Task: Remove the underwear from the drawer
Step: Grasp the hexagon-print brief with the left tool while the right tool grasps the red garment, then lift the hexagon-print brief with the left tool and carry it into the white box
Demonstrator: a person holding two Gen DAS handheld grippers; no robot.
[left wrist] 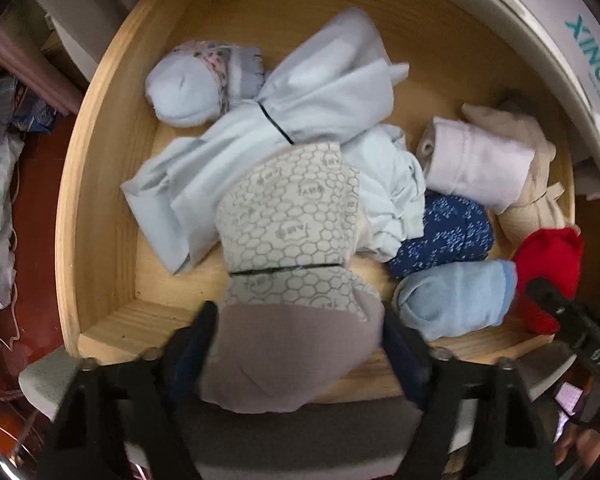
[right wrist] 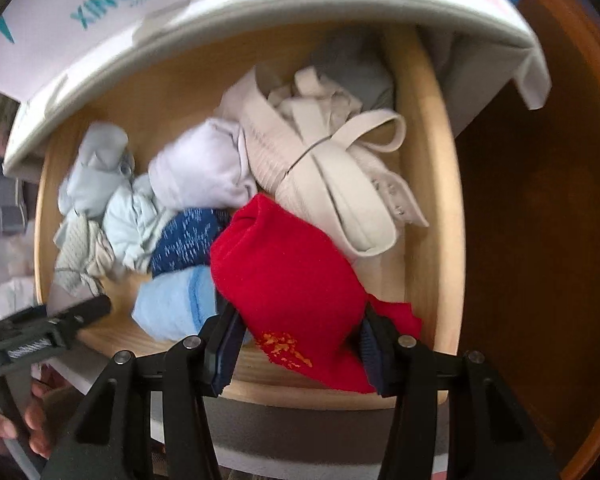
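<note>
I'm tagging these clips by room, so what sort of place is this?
Probably a bedroom at home: an open wooden drawer full of rolled socks and underwear, such as the red piece, with cluttered bags on the floor beside it.

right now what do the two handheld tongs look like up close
Both are matte black plastic. The left tongs and the right tongs each have angular black arms ending in dark navy ribbed pads, fixed with round silver screws. Seen from the left wrist view, the right tool's black body carries pale lettering. No cables or sleeves are visible.
</note>
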